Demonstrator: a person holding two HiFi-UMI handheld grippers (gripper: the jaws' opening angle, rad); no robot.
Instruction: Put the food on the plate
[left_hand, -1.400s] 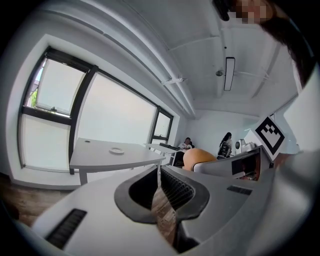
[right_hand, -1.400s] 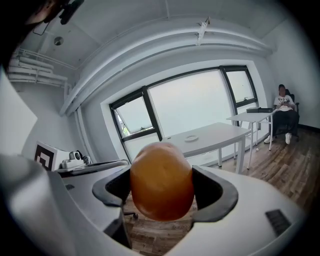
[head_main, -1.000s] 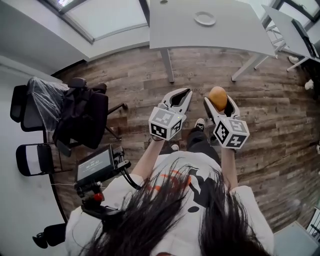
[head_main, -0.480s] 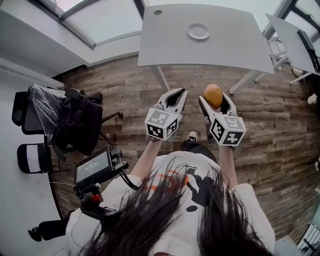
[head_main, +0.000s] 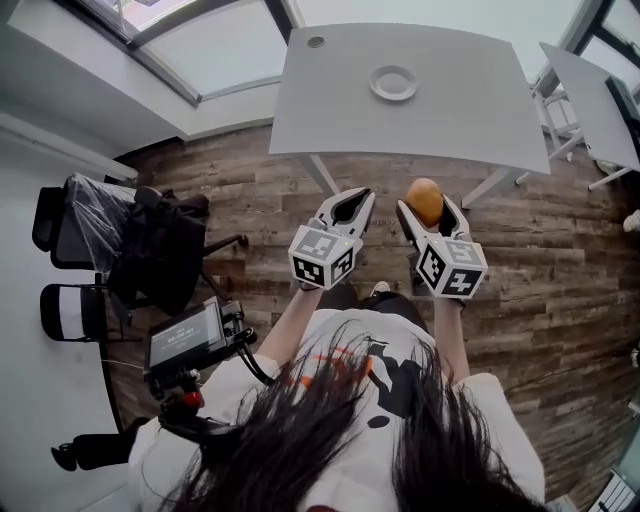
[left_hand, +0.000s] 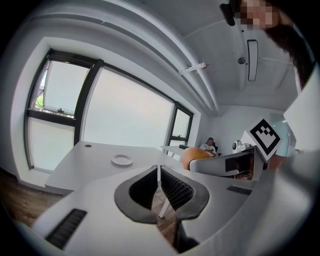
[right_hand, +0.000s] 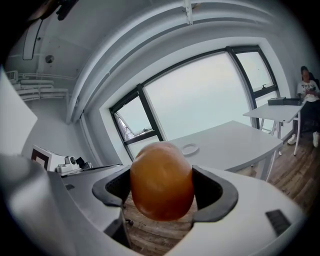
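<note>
An orange-brown rounded food item (head_main: 426, 200) (right_hand: 161, 181) sits clamped between the jaws of my right gripper (head_main: 428, 204), held in the air over the wooden floor. My left gripper (head_main: 352, 205) (left_hand: 158, 176) hangs beside it, shut with nothing in it. A small white plate (head_main: 392, 82) (left_hand: 121, 160) (right_hand: 189, 148) lies on the grey table (head_main: 470, 110) ahead of both grippers, a good distance beyond the table's near edge.
A second grey table (head_main: 590, 100) stands to the right. Chairs draped with a dark bag and plastic (head_main: 150, 235) stand at the left, beside a monitor rig (head_main: 190, 335). Large windows (left_hand: 125, 115) lie behind the table. A seated person (right_hand: 306, 90) is far off at the right.
The table and plate have come nearer in the head view as the person walked forward. Both grippers keep their pose, the right still holding the food.
</note>
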